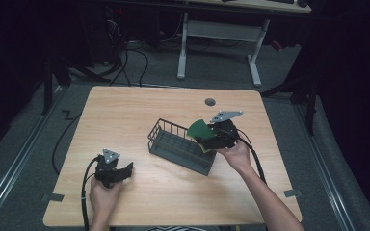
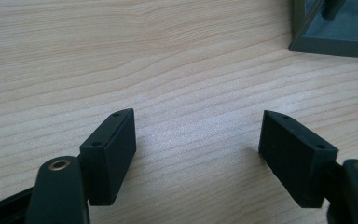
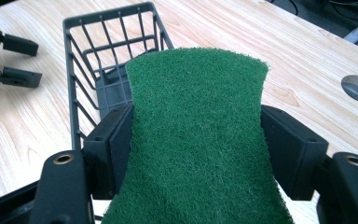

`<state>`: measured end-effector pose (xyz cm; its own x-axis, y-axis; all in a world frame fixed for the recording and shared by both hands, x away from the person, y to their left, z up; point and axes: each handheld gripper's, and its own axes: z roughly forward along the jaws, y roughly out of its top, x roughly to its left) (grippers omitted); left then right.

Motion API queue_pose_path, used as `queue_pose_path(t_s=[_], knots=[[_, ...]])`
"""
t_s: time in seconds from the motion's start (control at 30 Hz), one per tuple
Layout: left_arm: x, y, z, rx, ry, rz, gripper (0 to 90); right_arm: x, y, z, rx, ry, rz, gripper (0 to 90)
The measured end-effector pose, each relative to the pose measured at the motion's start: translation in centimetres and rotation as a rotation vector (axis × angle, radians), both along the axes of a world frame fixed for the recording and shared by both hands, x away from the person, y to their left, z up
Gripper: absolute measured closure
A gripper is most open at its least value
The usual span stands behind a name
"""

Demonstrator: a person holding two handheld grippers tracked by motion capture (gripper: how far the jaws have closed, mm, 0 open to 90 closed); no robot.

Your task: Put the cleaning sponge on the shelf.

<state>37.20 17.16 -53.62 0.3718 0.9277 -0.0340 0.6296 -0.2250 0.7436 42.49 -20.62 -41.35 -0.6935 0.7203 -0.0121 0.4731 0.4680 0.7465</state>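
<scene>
While left tongs (image 2: 198, 140) gape empty, right tongs (image 3: 196, 140) clamp sponge (image 3: 198, 140) above basket (image 3: 81, 56).

Two handheld black grippers, each topped by a grey three-cornered plate: the left gripper (image 1: 125, 171) and the right gripper (image 1: 203, 136). A black cable trails from each back along a bare forearm; no sleeve reaches the wrists. Up close, the blocky matte-black jaw pads carry small screw holes, and brass-ringed pivots sit in the rounded black arms behind them.
</scene>
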Motion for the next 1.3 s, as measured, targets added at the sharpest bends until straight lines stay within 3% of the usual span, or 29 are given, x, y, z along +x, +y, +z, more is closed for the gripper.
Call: queue_pose_path(t_s=[0.77, 1.3], knots=[[0.0, 0.0, 0.0, 0.001, -0.002, 0.001, 27.9, -0.9, 0.7, -0.6, -0.067, 0.002, 0.067, 29.9], [0.0, 0.0, 0.0, 0.003, -0.002, 0.001, 27.8, -1.0, 0.7, -0.7, -0.061, 0.020, 0.082, 27.6]])
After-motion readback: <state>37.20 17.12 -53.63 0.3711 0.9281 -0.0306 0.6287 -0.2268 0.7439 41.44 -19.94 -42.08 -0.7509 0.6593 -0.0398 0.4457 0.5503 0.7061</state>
